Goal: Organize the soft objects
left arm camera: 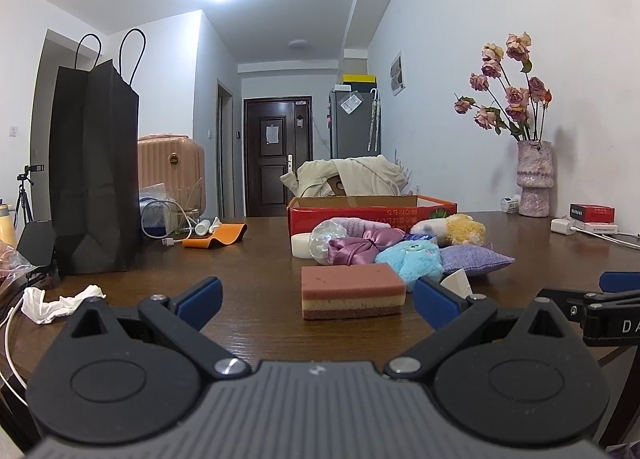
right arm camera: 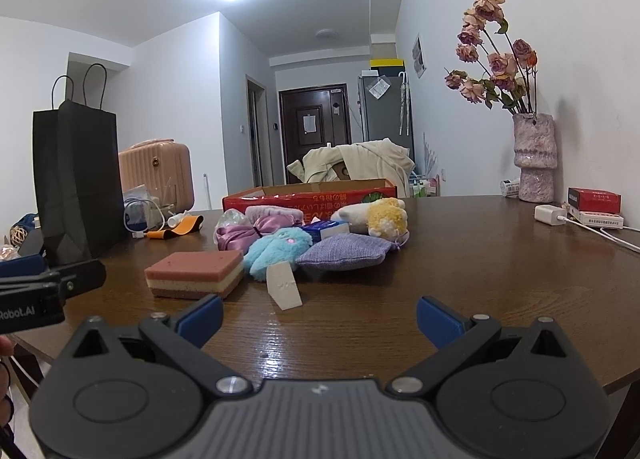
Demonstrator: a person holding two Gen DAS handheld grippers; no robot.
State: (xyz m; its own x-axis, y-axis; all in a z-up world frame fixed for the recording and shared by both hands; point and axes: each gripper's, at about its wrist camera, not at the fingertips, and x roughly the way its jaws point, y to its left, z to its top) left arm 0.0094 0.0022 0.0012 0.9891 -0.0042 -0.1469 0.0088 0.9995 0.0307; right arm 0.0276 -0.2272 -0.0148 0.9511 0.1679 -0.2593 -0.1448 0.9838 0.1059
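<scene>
A layered pink and cream sponge [left arm camera: 352, 291] [right arm camera: 196, 273] lies on the brown table, just ahead of my open left gripper [left arm camera: 318, 301]. Behind it sits a heap of soft things: a blue plush toy [left arm camera: 412, 259] [right arm camera: 276, 249], a lilac fabric pouch [left arm camera: 474, 259] [right arm camera: 344, 255], a pink satin bow [left arm camera: 356, 245] [right arm camera: 240, 235] and a yellow and white plush [left arm camera: 456, 229] [right arm camera: 380, 217]. A low red cardboard box [left arm camera: 372, 215] [right arm camera: 308, 195] stands behind the heap. My right gripper [right arm camera: 320, 319] is open over bare table, empty.
A tall black paper bag [left arm camera: 94, 167] [right arm camera: 76, 175] stands at the left, with cables and an orange strap [left arm camera: 216, 239] beside it. A crumpled tissue [left arm camera: 56, 301] lies near the left edge. A vase of dried roses [left arm camera: 534, 179] [right arm camera: 534, 157] and small boxes [right arm camera: 594, 205] stand at the right wall.
</scene>
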